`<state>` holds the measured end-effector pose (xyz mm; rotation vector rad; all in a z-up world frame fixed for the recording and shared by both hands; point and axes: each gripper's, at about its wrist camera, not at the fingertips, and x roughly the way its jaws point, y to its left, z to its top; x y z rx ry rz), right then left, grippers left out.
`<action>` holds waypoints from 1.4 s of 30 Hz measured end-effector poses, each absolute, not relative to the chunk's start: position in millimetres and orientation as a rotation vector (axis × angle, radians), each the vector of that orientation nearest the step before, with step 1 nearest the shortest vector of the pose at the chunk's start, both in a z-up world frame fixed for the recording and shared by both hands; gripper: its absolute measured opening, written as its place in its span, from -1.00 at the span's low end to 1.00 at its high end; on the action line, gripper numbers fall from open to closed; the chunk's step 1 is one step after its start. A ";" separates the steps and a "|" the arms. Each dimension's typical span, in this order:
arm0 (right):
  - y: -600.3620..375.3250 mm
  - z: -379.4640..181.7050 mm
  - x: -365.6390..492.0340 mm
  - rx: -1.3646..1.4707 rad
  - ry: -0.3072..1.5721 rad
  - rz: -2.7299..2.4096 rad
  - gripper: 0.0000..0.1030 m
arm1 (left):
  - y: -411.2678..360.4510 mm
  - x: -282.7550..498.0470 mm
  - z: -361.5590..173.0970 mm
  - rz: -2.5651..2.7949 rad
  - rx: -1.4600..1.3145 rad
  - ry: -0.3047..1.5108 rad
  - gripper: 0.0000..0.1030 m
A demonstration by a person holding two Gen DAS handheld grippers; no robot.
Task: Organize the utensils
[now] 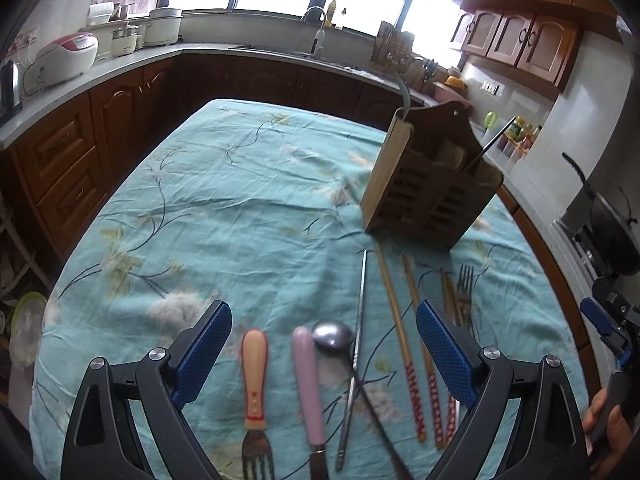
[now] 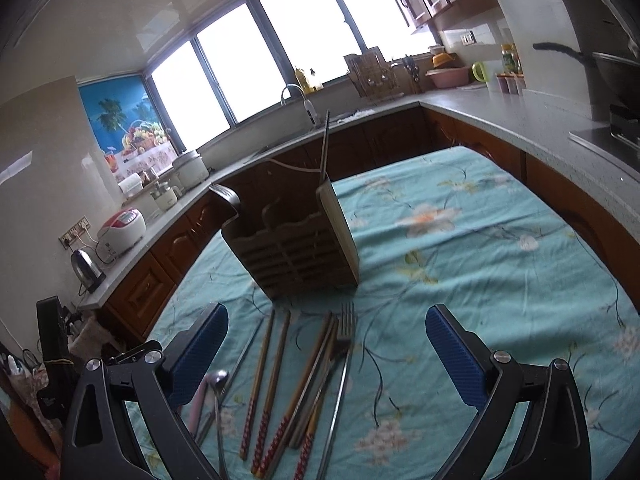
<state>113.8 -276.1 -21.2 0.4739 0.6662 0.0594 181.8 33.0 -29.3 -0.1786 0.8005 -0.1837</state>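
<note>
A wooden utensil caddy [image 1: 430,188] [image 2: 296,248] stands on the teal tablecloth, with a metal rod and a fork sticking out of it. In front of it lie a peach-handled fork [image 1: 255,384], a pink-handled knife [image 1: 309,384], a metal spoon [image 1: 334,336] [image 2: 218,384], a metal chopstick [image 1: 356,360], bamboo chopsticks with red patterned ends [image 1: 404,344] [image 2: 264,380] and a steel fork [image 1: 464,284] [image 2: 344,360]. My left gripper [image 1: 324,332] hangs open above the fork, knife and spoon. My right gripper [image 2: 328,340] is open over the chopsticks and steel fork. Neither holds anything.
The tablecloth [image 1: 224,208] [image 2: 480,248] covers the table. Brown cabinets and a grey counter [image 1: 120,64] wrap around it, carrying a rice cooker [image 1: 66,56], pots and a kettle [image 2: 86,268]. A sink faucet [image 2: 296,96] sits under the windows. A hand shows at the left view's lower right.
</note>
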 end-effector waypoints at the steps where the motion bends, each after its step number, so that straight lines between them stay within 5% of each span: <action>1: -275.6 -23.1 113.1 0.474 0.673 0.059 0.95 | 32.3 181.5 -30.0 -0.185 -0.171 0.808 0.83; 12: -267.5 -44.6 115.9 0.471 0.738 0.067 0.94 | 13.3 194.8 -40.6 -0.199 -0.092 0.848 0.80; 20: -270.3 -57.5 133.8 0.475 0.760 0.057 0.87 | -11.2 225.7 -49.1 -0.251 -0.065 0.895 0.49; 25: -273.6 -65.3 156.3 0.464 0.784 0.061 0.63 | -27.7 252.0 -60.9 -0.284 -0.070 0.969 -0.01; 42: -267.4 -120.5 225.6 0.430 0.952 0.142 -0.39 | -71.6 333.1 -107.4 -0.334 -0.050 1.111 -0.52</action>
